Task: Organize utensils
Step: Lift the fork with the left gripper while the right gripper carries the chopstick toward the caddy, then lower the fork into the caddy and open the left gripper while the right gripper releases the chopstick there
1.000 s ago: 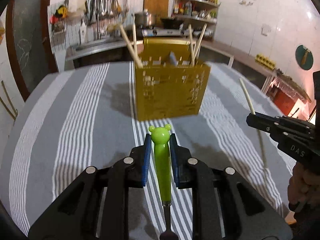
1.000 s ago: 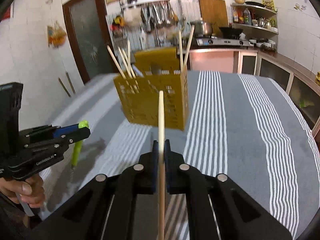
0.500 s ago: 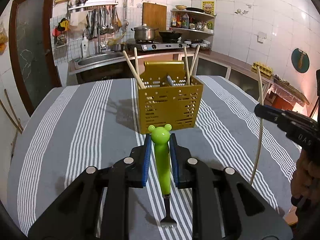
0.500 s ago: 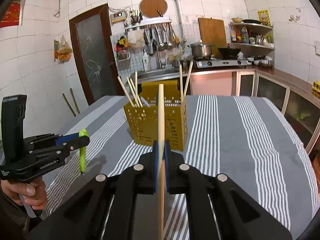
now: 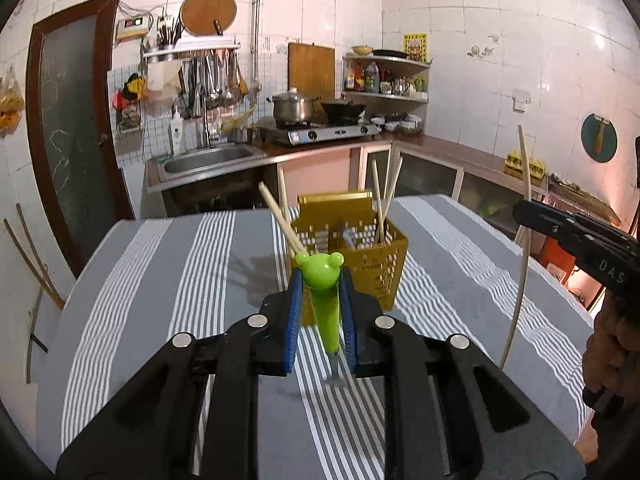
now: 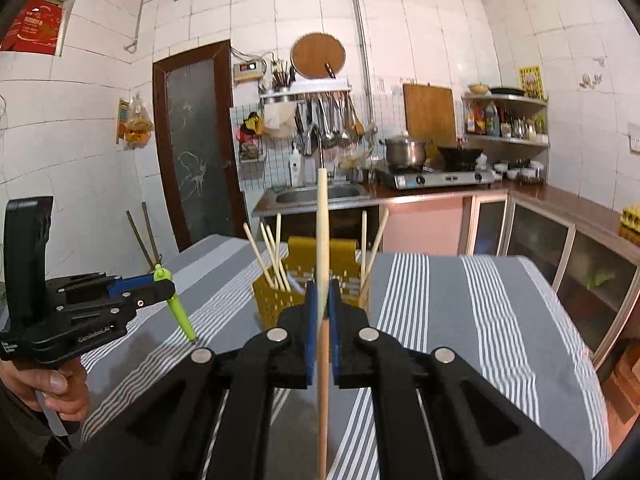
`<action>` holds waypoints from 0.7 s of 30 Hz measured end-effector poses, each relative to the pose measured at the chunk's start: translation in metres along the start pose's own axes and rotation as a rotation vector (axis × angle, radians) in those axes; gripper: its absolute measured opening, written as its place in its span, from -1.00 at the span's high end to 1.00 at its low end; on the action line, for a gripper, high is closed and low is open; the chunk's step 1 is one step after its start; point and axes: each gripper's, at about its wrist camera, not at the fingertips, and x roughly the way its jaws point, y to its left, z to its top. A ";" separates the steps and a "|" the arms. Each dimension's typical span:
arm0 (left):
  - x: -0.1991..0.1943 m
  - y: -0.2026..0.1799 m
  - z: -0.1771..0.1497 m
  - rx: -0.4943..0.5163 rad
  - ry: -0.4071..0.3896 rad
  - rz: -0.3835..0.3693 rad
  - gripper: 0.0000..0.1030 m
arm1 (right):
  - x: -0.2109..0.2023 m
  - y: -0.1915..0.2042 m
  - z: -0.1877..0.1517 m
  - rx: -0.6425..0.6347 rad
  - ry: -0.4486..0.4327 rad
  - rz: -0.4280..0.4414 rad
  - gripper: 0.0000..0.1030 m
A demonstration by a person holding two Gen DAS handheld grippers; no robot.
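The left gripper (image 5: 320, 300) has its blue fingers (image 5: 291, 320) pinched on one green bear-head fork (image 5: 323, 300). The right gripper (image 6: 321, 312) is squeezed tight on one wooden chopstick (image 6: 322, 248). Both are held in the air in front of the yellow basket (image 5: 374, 262), where six chopsticks (image 6: 274, 258) stand.

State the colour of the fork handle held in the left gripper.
Bright green, bear-shaped fork handle; clearest in the left wrist view.

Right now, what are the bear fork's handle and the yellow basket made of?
Bear fork handle: probably plastic, since it is glossy bright green and moulded into a bear head. Yellow basket: likely plastic too, matte mustard walls punched with small holes.
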 end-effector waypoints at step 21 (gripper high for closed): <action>0.015 0.007 0.077 0.006 -0.111 -0.035 0.66 | 0.043 -0.001 0.058 -0.025 -0.128 -0.037 0.89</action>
